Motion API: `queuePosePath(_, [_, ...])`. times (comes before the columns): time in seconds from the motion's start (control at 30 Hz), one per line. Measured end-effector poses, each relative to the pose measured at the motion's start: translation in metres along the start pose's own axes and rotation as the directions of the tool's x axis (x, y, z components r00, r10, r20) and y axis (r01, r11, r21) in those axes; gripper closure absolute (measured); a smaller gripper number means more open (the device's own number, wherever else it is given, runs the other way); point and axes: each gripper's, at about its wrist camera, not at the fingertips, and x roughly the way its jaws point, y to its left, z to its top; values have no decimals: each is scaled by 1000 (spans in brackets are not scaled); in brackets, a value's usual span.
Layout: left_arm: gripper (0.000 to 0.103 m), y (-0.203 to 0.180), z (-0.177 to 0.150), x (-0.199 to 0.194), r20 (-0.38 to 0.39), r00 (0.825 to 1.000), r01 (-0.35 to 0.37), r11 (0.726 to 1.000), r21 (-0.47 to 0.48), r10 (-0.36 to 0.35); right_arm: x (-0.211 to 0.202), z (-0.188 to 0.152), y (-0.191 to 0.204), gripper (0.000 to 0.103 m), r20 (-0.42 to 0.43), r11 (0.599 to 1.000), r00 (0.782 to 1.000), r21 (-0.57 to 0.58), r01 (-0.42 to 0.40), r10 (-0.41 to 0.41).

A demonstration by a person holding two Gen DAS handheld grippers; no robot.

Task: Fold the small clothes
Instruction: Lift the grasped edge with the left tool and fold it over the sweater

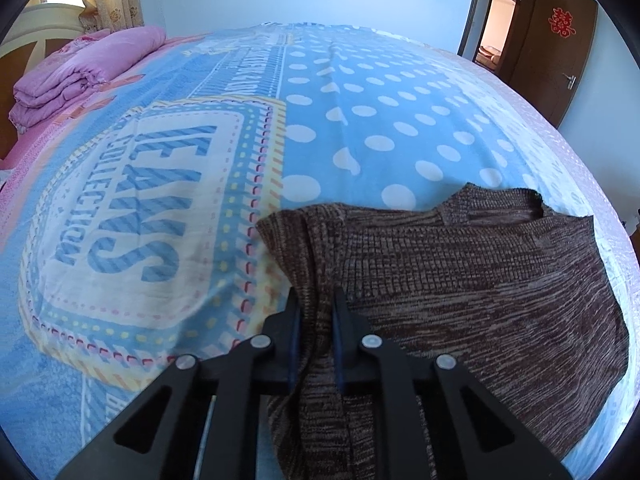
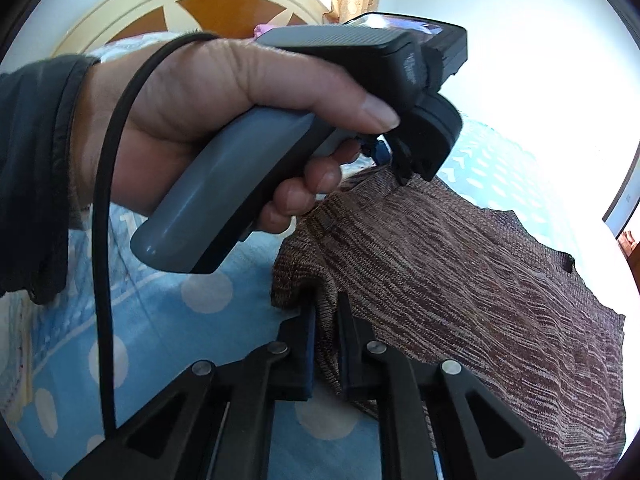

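Two sets of hand-held tongs grip a brown marled knit garment (image 1: 480,264) spread on a bed whose sheet (image 1: 380,128) is blue with white dots, next to a printed panel reading "COLLECTION" (image 1: 132,216).

The left tongs (image 1: 316,320) are clamped on a bunched fold at one edge of the garment, the knit pinched tight between the two black fingers (image 1: 294,332). The rest of the garment lies flat on the sheet, reaching toward the nearer side edge of the bed, its ribbed neckline (image 1: 500,208) facing the middle of the mattress.

The right tongs (image 2: 326,328) are likewise closed on a raised edge of the same garment, the fabric drawn up into the narrow gap between the blue-lined pads (image 2: 310,344).

Seen from the right wrist, the person's left hand (image 2: 192,120), in a dark sleeve (image 2: 36,168), wraps the grey handle (image 2: 224,192) of the other tool, a black cable (image 2: 104,220) looping down past the wrist.

A folded pink quilt (image 1: 84,76) sits near the headboard (image 2: 192,4) corner of the bed. A brown door (image 1: 556,52) with a red paper ornament stands open beyond the far corner.
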Motion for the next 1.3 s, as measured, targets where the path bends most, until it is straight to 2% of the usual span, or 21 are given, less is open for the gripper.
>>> queuePosePath(0.2, [89, 0, 6, -10, -16, 1000, 9, 1000, -28, -9, -13, -2, -25, 95, 12, 994, 999, 98, -50, 49])
queuePosePath(0.37, [89, -3, 12, -22, -26, 999, 19, 999, -38, -20, -26, -7, -41, 95, 26, 988, 998, 141, -63, 60])
queuePosePath(0.63, [89, -22, 24, -45, 2, 1000, 17, 999, -31, -17, -50, -20, -74, 95, 60, 965, 996, 249, -82, 70])
queuePosePath(0.93, [90, -56, 33, -66, 38, 998, 49, 999, 0, -49, -72, -36, -92, 95, 93, 938, 994, 337, -87, 59])
queuePosePath(1.17, [90, -82, 41, -78, 55, 995, 80, 996, 25, -82, -88, -35, -108, 95, 120, 914, 992, 396, -88, 43])
queuePosePath(1.3, [90, -94, 46, -80, 57, 992, 112, 994, 21, -113, -103, -48, -120, 95, 137, 893, 990, 442, -85, 26])
